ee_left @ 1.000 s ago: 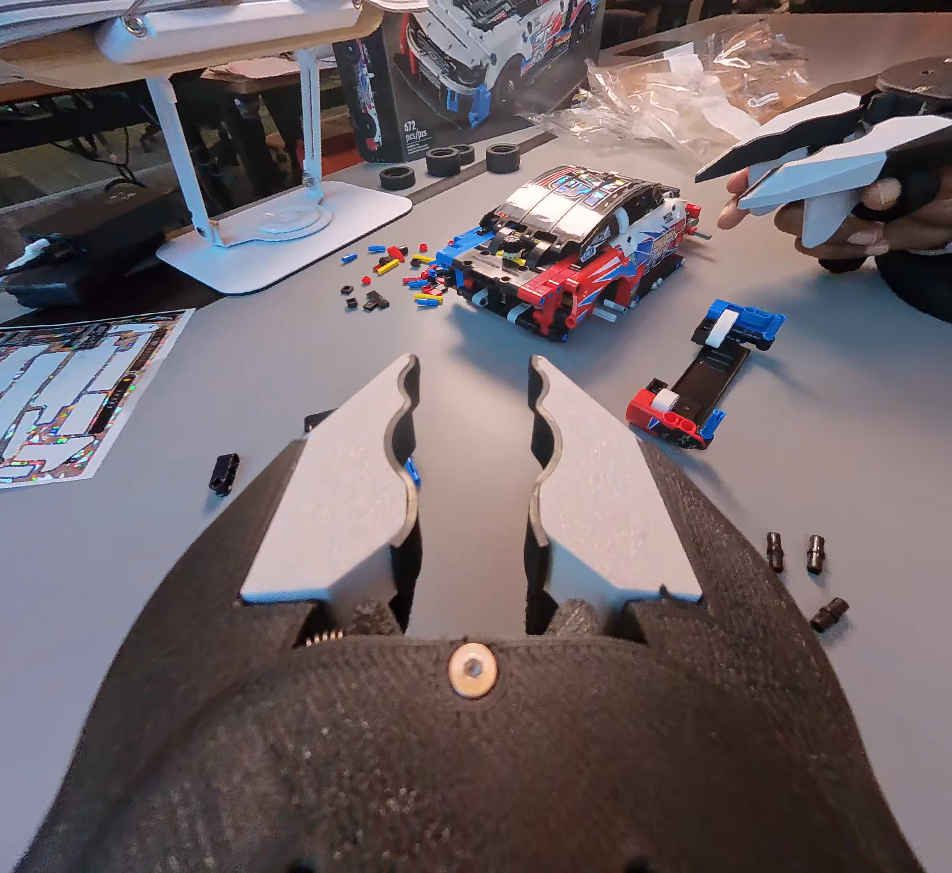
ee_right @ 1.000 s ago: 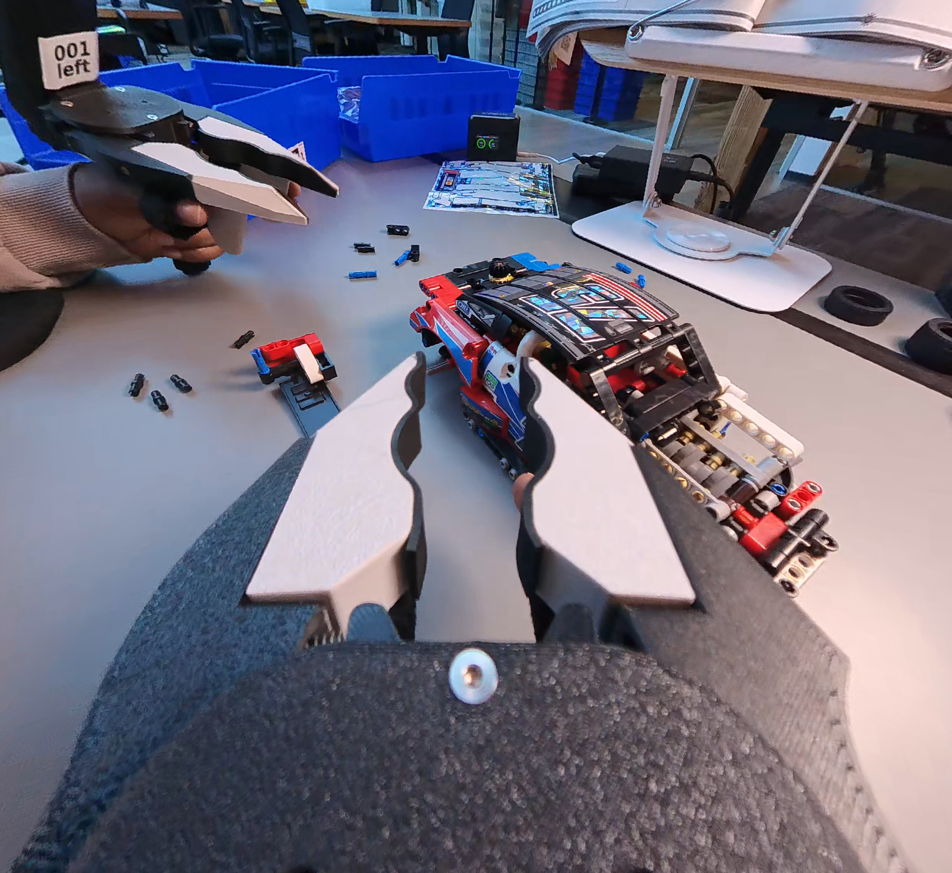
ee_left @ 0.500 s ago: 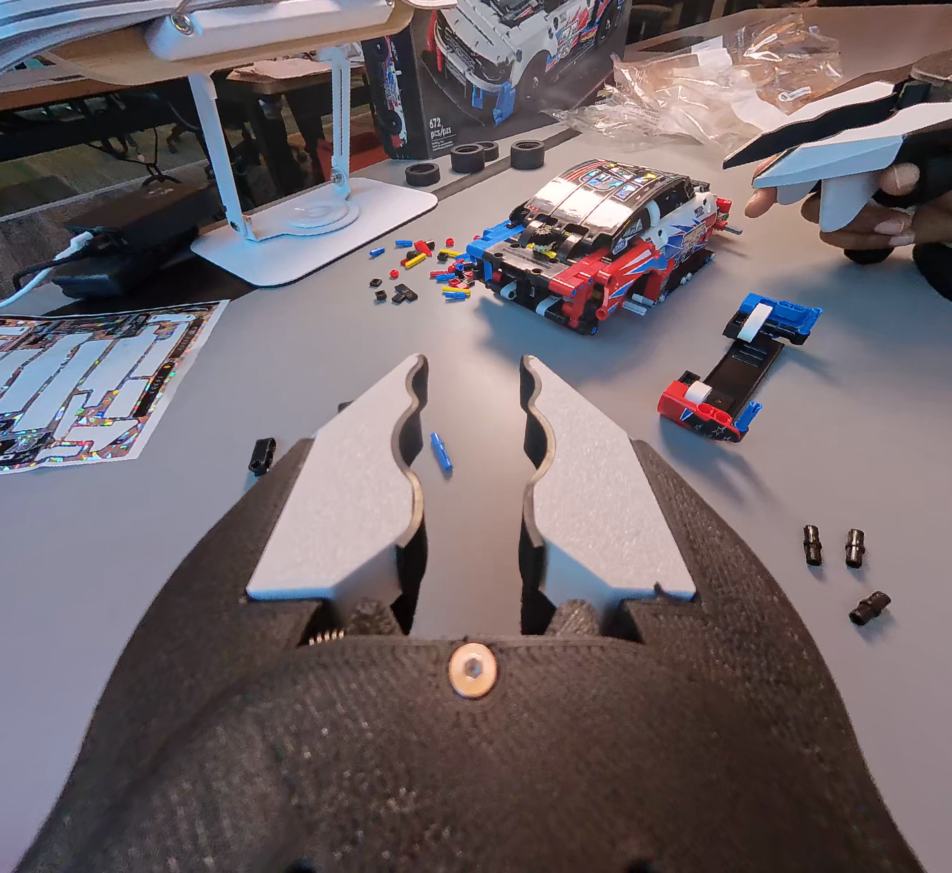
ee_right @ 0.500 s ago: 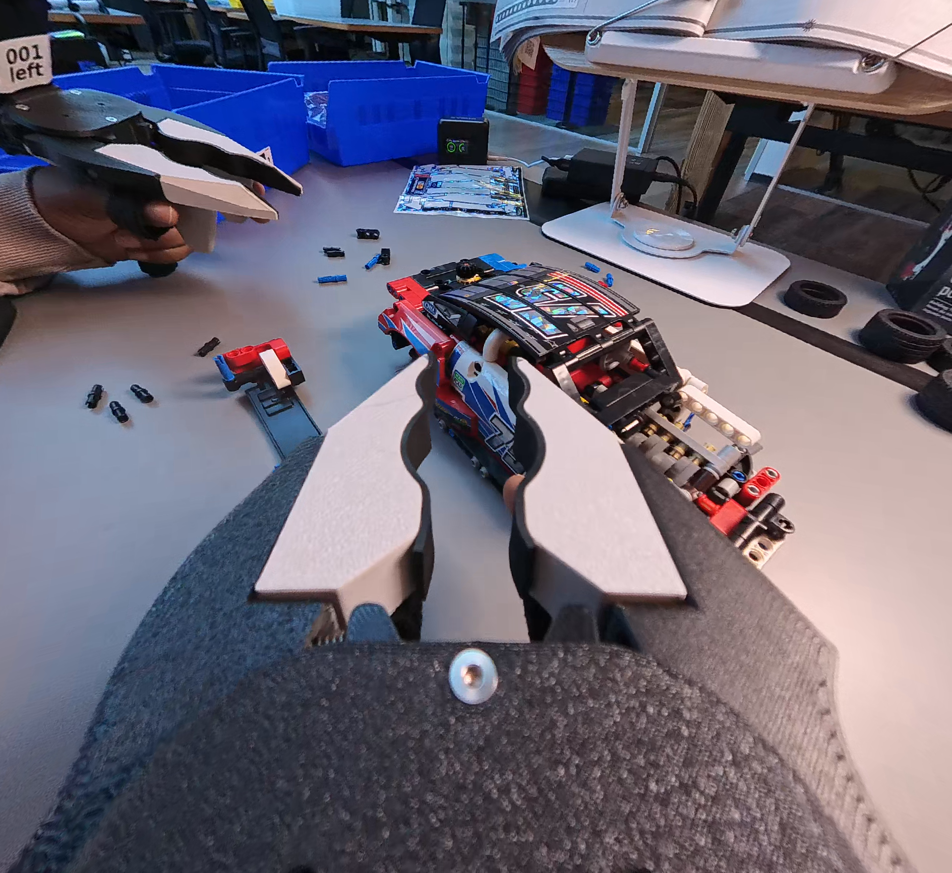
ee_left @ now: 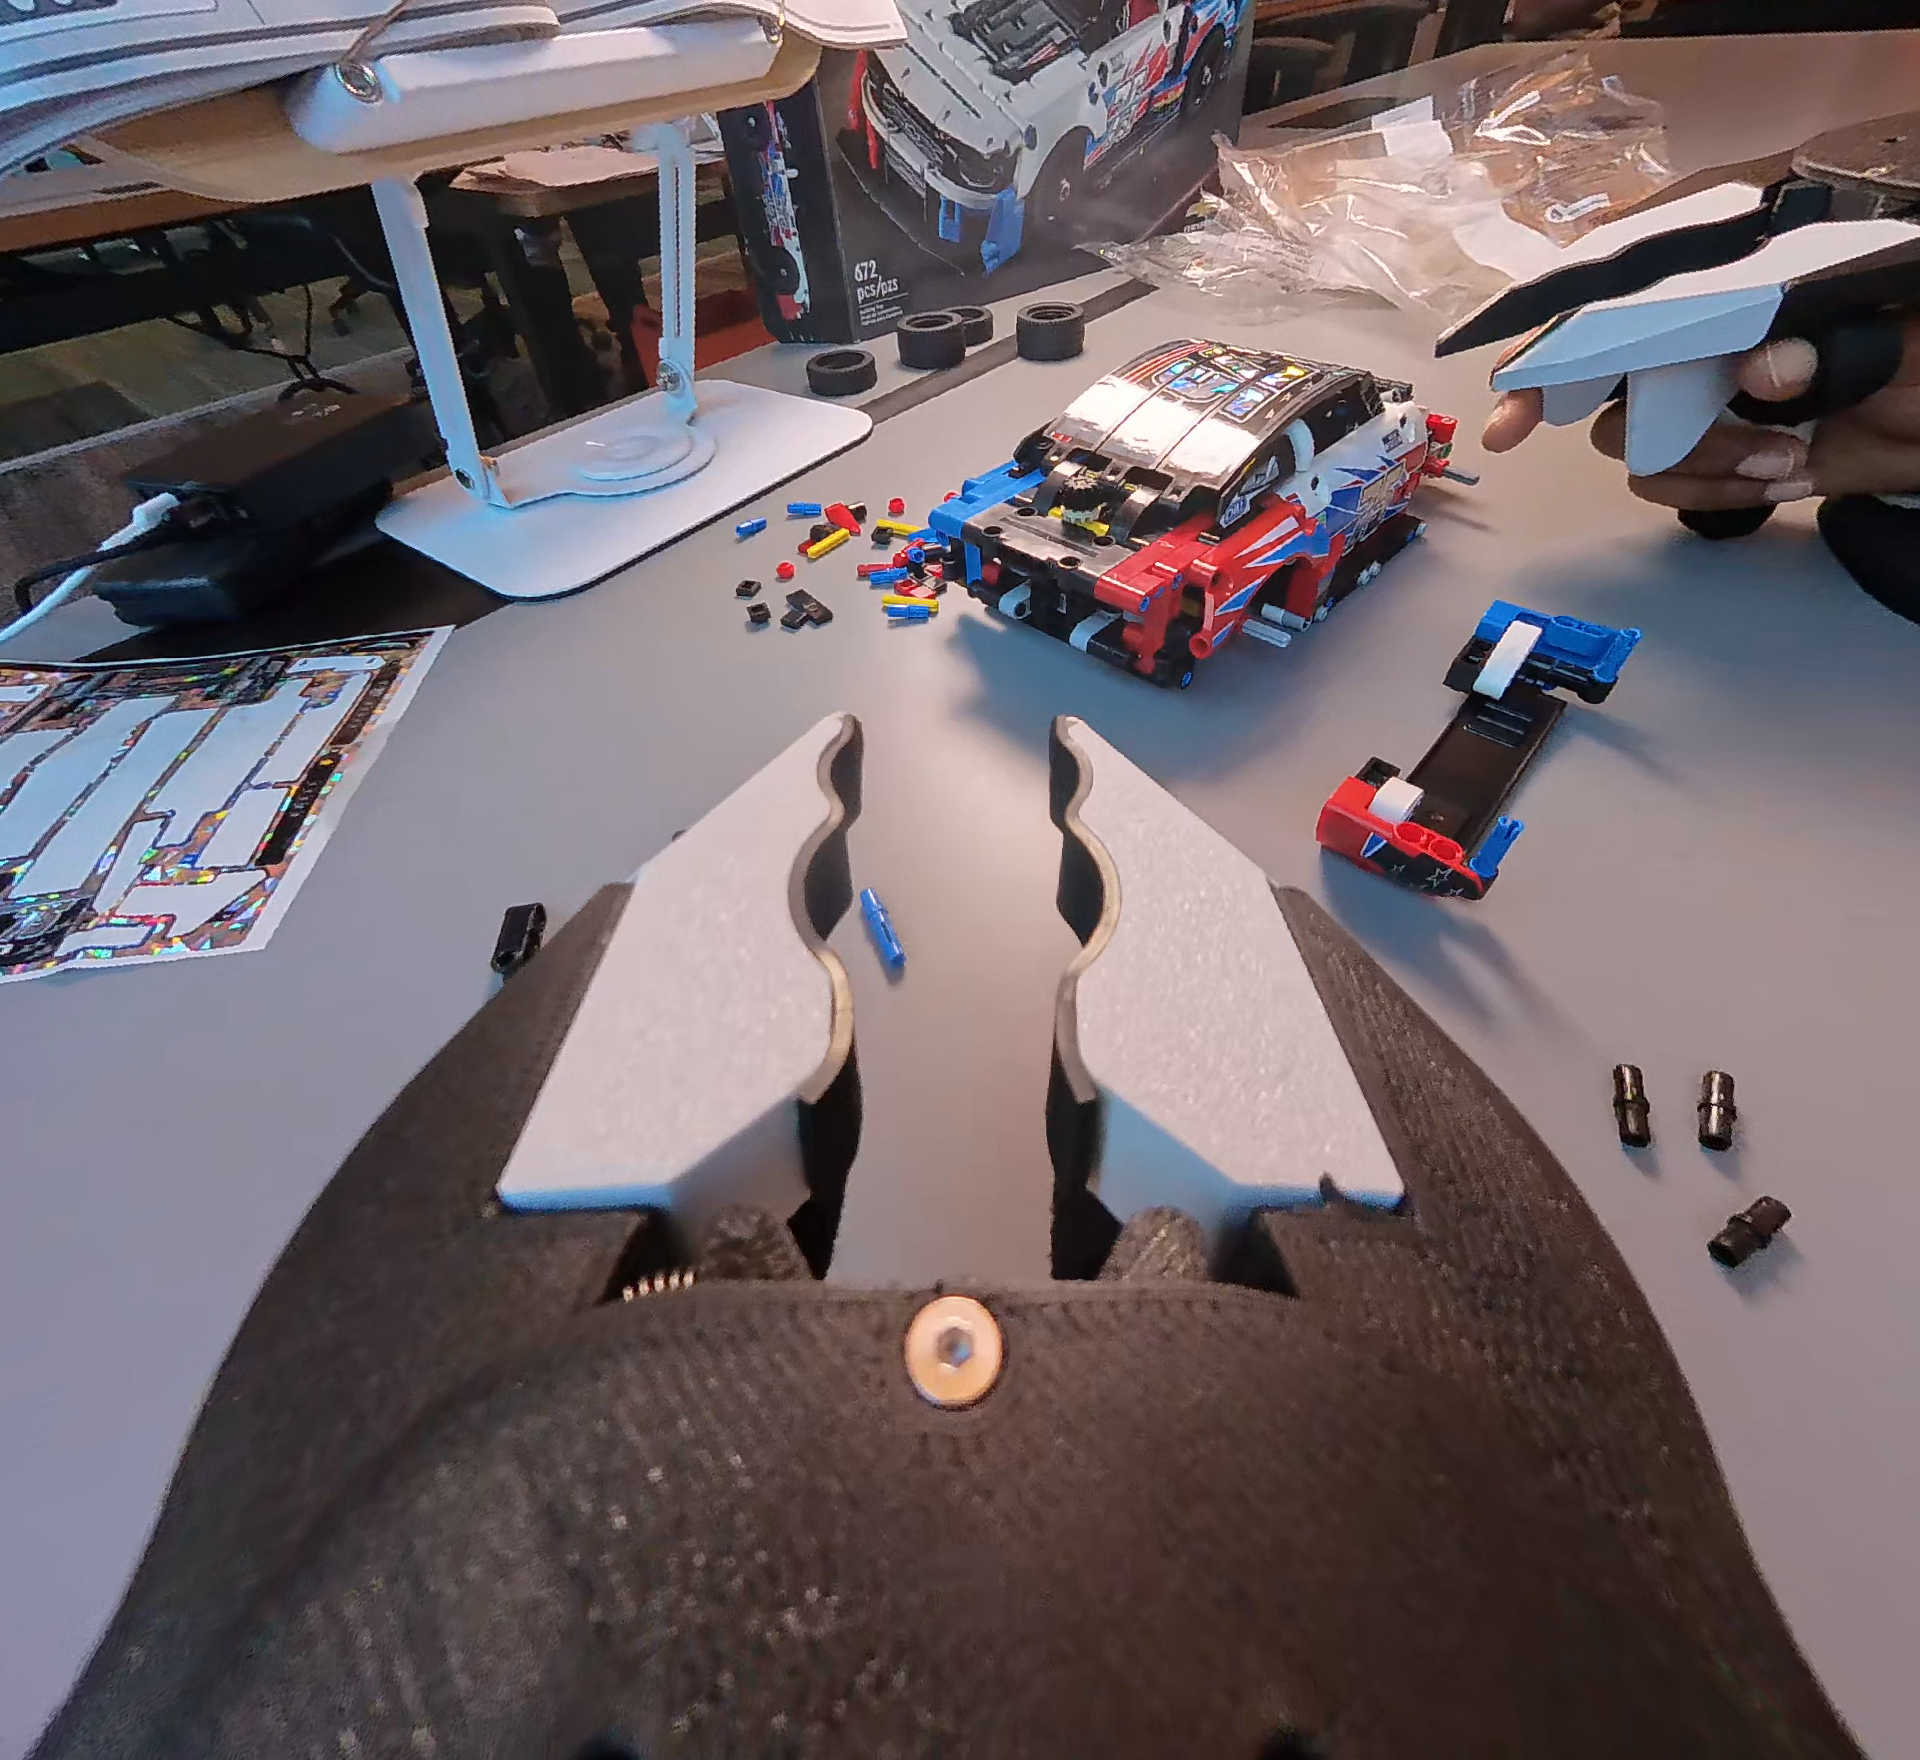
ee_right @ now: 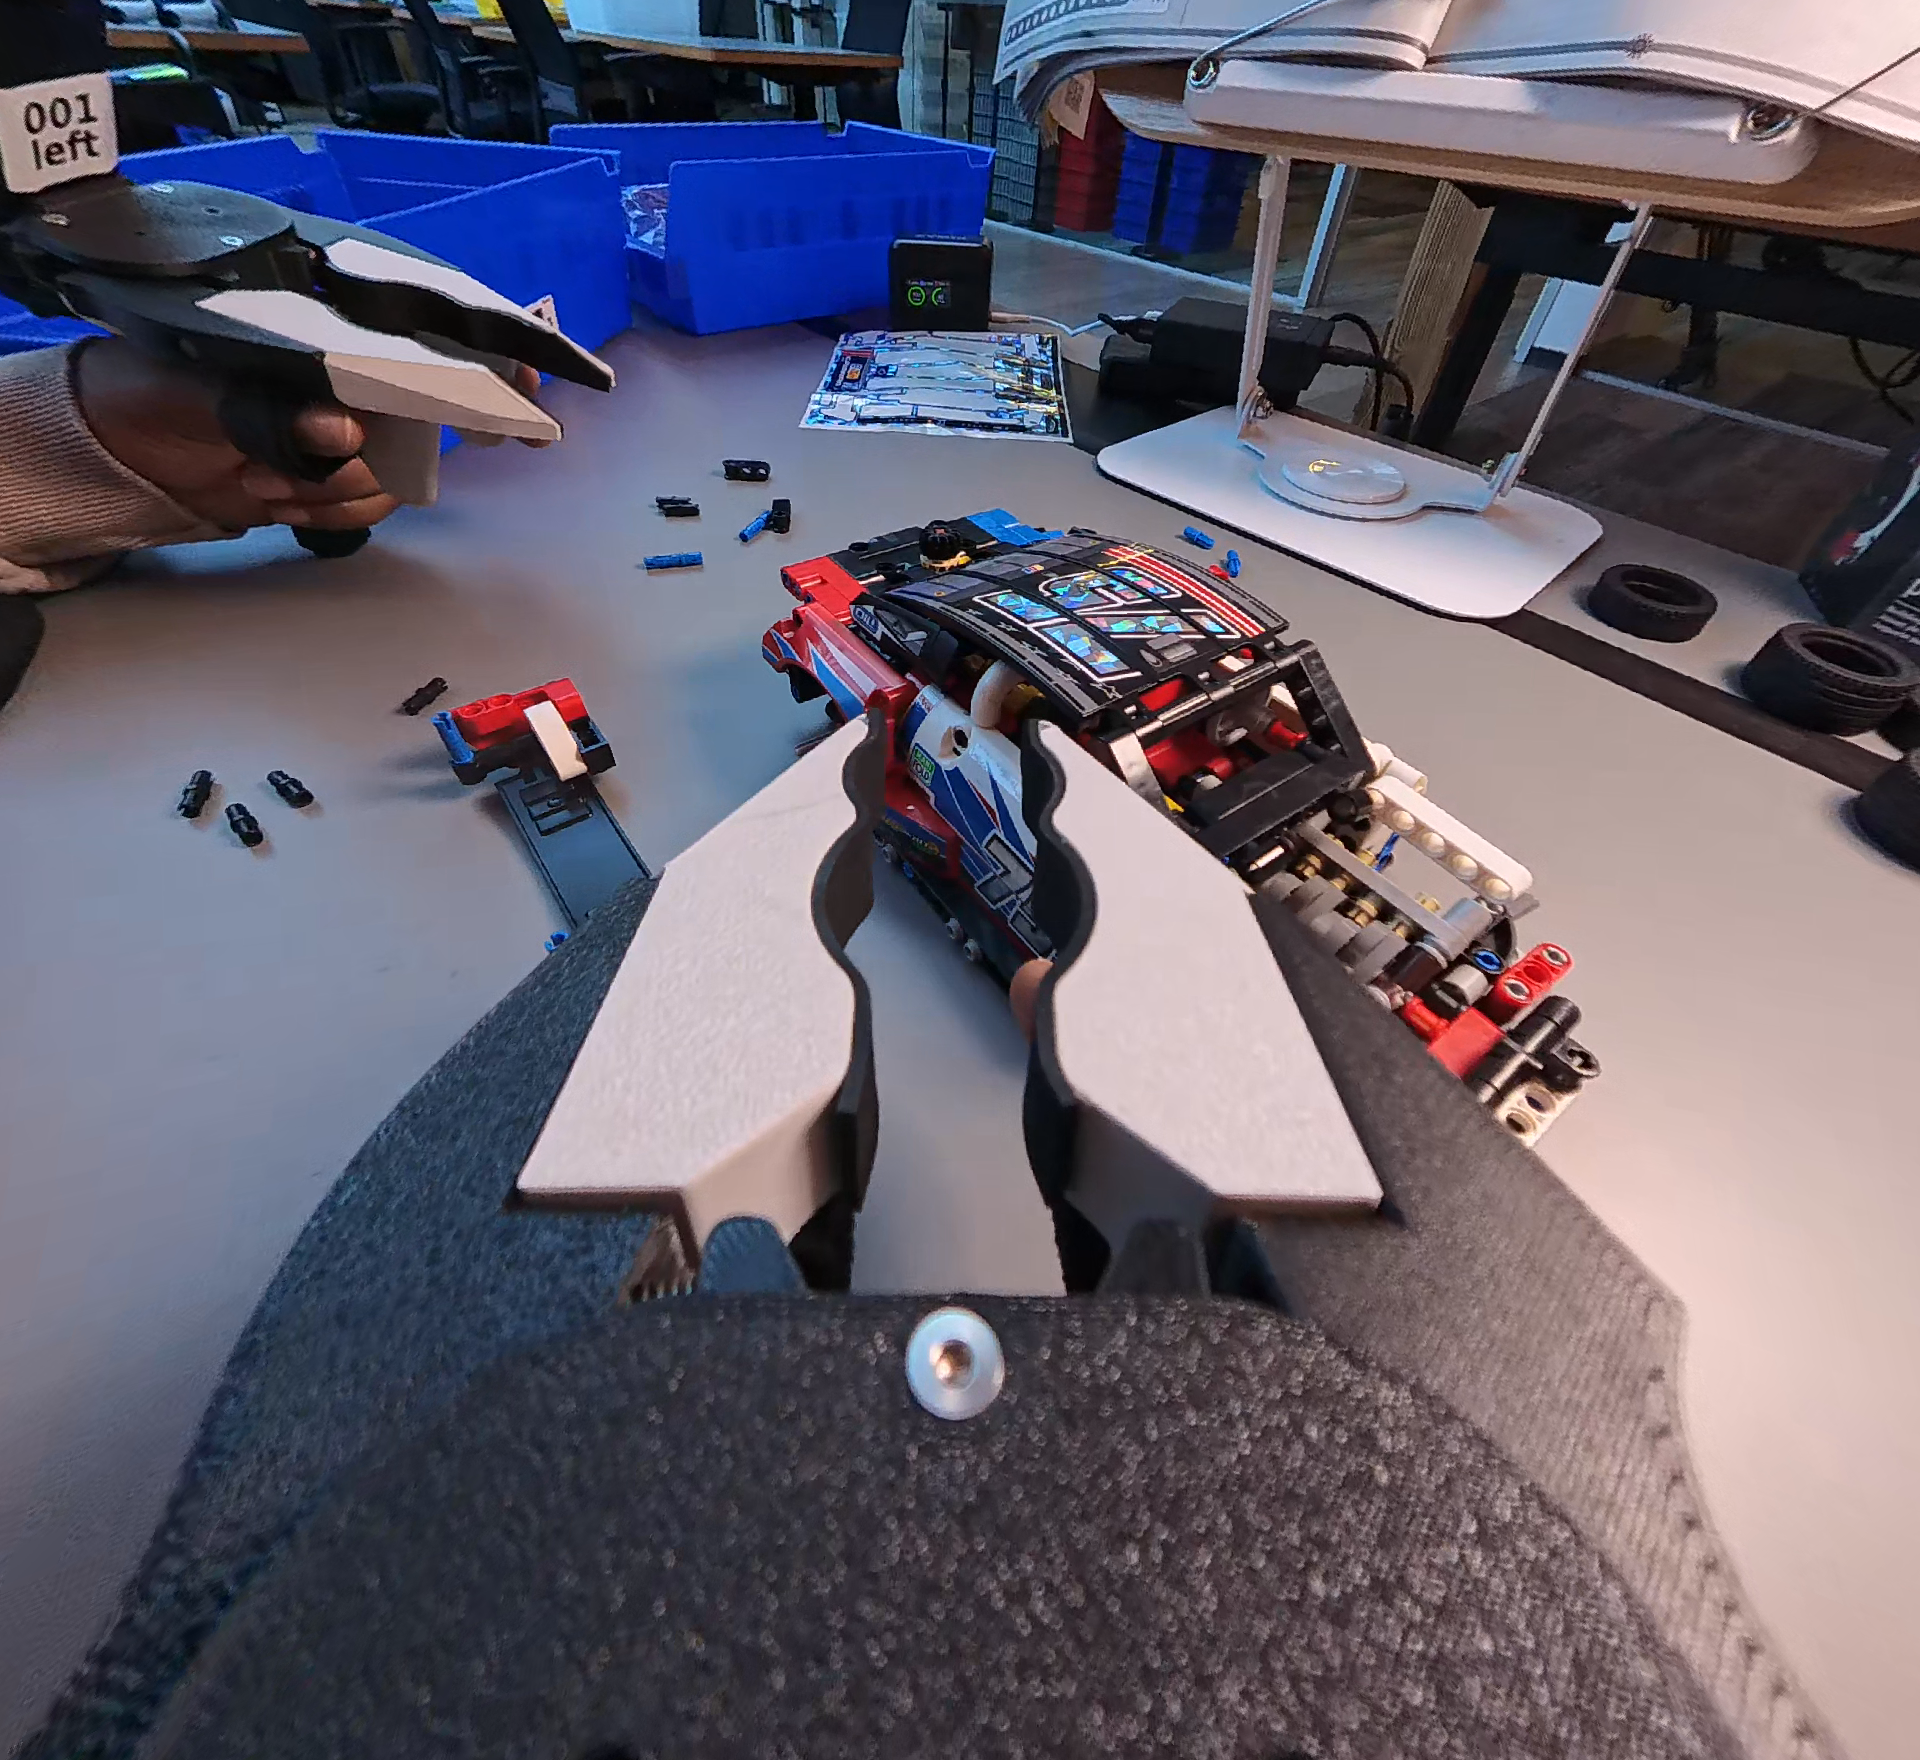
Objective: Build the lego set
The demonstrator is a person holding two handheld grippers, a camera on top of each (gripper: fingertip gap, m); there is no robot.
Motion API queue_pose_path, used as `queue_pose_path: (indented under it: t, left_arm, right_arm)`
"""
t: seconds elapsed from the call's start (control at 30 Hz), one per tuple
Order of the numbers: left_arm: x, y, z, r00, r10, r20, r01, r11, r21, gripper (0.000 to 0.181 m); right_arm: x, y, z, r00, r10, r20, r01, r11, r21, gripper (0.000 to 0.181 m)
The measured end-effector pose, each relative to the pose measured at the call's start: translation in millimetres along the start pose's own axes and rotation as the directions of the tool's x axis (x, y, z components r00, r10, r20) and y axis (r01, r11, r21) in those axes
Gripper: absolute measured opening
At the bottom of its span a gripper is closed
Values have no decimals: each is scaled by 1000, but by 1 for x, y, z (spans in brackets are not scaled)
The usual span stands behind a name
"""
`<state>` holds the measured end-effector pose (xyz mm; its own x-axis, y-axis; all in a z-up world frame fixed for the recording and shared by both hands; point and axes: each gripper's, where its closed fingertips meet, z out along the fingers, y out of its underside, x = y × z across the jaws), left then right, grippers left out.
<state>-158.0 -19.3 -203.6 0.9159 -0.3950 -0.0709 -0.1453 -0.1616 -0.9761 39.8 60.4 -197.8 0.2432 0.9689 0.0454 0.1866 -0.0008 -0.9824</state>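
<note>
A red, white, blue and black lego car point(ee_left: 1195, 505) stands on the grey table point(ee_left: 623, 744); it also shows in the right wrist view point(ee_right: 1091, 671). A flat black subassembly with red and blue ends point(ee_left: 1475, 744) lies to its right, seen also in the right wrist view point(ee_right: 530, 734). My left gripper point(ee_left: 954, 734) is open and empty above the table, with a small blue pin point(ee_left: 881, 926) on the table between its fingers. My right gripper point(ee_right: 951, 739) is open and empty, hovering just over the car's side. Three black pins point(ee_left: 1704, 1128) lie at right.
A white book stand point(ee_left: 623, 463) holds the open manual above the table. A sticker sheet point(ee_left: 177, 775) lies at left. Loose small pieces point(ee_left: 842, 557) sit beside the car. Black tyres point(ee_left: 935, 339), the set's box point(ee_left: 1039, 79) and clear bags point(ee_left: 1434, 193) are behind. Blue bins point(ee_right: 790, 224) stand far back. My right fingertips sit around 20 cm from my left ones.
My left gripper has pulled back and left, uncovering the blue pin between its fingers. My right gripper has moved forward toward the car and its fingers have come a little closer.
</note>
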Motion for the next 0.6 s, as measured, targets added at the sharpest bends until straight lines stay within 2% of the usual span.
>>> queue_pose_path:
  t: [0.1,0.23,0.3,0.43,0.6]
  left_arm:
    - [12,7,0,996,50,-79,-54,997,-47,30]
    - [53,30,-17,919,98,-383,-176,969,-175,27]
    - [65,37,-27,880,98,-464,-213,956,-202,27]
    - [79,52,-31,843,71,-534,-241,936,-257,26]
    - [87,69,-25,823,129,-553,-342,891,-300,26]
  right_arm:
    - [-1,-1,-1,1000,-7,2,7,1000,2,23]
    - [-7,0,-2,999,-38,20,38,999,-10,23]
    - [-10,1,-2,998,-61,28,61,998,-19,22]
    - [-14,5,0,995,-96,38,98,994,-46,21]
    - [-24,16,1,989,-123,88,131,986,-101,21]
